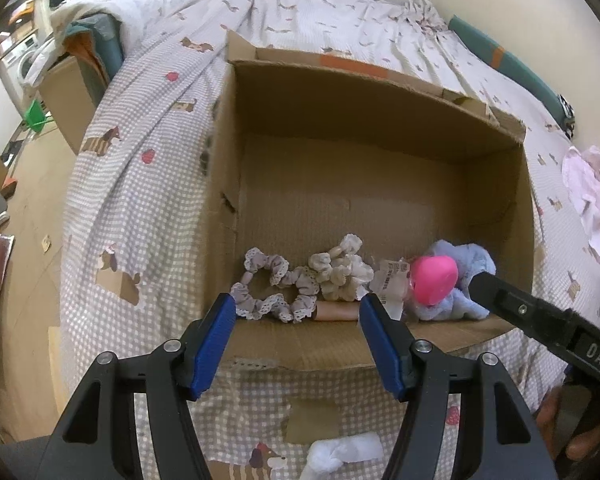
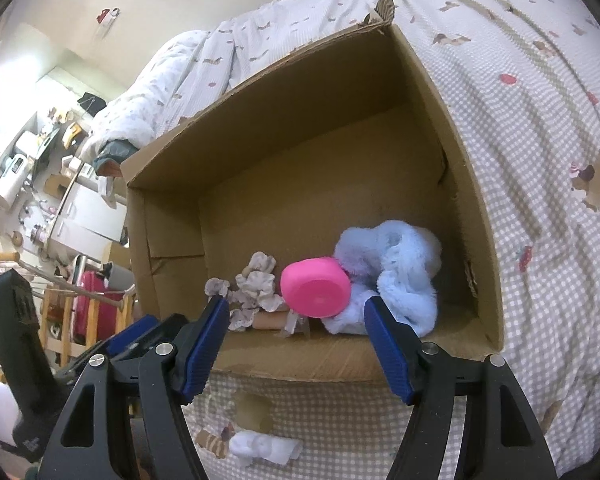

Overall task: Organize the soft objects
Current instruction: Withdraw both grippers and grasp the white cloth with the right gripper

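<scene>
Two grippers, both mine, are hovering just in front of the cardboard box [image 1: 380, 120], on its near, open side. My left gripper [image 1: 298, 336] is standing with jaws wide apart, holding nothing. My right gripper [image 2: 294, 340] is doing the same, jaws spread wide and holding nothing.

Nearest to me, in front of the box, a small white rolled cloth [image 1: 342, 454] is lying on the checked bedspread [image 1: 140, 200], between and below my fingers.

Inside the box, along its near edge, soft things are sitting in a row. At the left end, grey lace-trimmed scrunchies [image 1: 272, 288] are lying against the box's left wall. Just right of them a cream scrunchie bundle [image 1: 342, 266] is resting on a brown cardboard tube [image 1: 336, 312]. Right of that, a pink plastic cup [image 2: 316, 288] is lying on its side, touching a fluffy light-blue plush [image 2: 396, 276] toward the box's right wall. A paper tag [image 1: 392, 280] is sticking out beside the cup.

Beyond the row, the box's back half is showing bare cardboard.

To the right of the box, a pale pink garment [image 1: 592, 200] is lying crumpled on the bedspread.
</scene>
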The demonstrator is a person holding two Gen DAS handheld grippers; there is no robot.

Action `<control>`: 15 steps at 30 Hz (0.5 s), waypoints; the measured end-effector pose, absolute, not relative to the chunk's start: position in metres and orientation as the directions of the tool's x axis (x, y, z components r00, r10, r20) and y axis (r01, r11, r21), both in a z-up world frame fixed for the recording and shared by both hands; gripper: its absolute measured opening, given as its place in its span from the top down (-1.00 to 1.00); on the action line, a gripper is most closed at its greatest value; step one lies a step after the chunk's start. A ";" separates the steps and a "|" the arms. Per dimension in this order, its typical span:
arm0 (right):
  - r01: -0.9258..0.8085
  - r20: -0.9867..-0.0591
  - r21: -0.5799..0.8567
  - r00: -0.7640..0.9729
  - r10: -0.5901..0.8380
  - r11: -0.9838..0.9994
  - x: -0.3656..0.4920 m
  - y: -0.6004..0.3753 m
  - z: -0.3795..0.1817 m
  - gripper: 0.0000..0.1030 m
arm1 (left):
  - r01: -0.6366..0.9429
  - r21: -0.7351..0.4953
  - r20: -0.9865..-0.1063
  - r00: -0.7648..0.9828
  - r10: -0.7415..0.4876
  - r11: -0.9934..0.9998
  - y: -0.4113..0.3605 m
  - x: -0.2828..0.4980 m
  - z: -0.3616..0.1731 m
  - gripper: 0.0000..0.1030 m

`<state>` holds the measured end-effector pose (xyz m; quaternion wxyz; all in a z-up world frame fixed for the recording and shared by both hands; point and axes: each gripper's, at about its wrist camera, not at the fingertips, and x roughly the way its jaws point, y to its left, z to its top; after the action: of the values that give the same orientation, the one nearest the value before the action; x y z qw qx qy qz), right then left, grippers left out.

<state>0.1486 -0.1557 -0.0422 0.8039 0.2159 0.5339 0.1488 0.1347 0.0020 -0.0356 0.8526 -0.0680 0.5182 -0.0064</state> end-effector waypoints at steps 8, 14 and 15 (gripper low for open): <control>-0.050 -0.802 0.502 0.347 0.486 0.864 0.127 -0.148 -0.039 -0.44 | -0.121 -0.131 -0.874 0.483 -0.057 0.984 0.028 0.109 -0.017 -0.19; -0.121 -0.804 0.468 0.353 0.478 0.876 0.106 -0.134 -0.026 -0.44 | -0.179 -0.149 -0.892 0.450 -0.054 0.973 0.044 0.087 -0.019 -0.19; -0.134 -0.808 0.461 0.346 0.477 0.877 0.103 -0.131 -0.026 -0.44 | -0.187 -0.155 -0.892 0.448 -0.056 0.970 0.047 0.083 -0.019 -0.19</control>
<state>0.1028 -0.1310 -0.0260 0.8047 0.1591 0.5395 0.1899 0.0828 0.0467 -0.0195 0.8428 -0.1163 0.5240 0.0389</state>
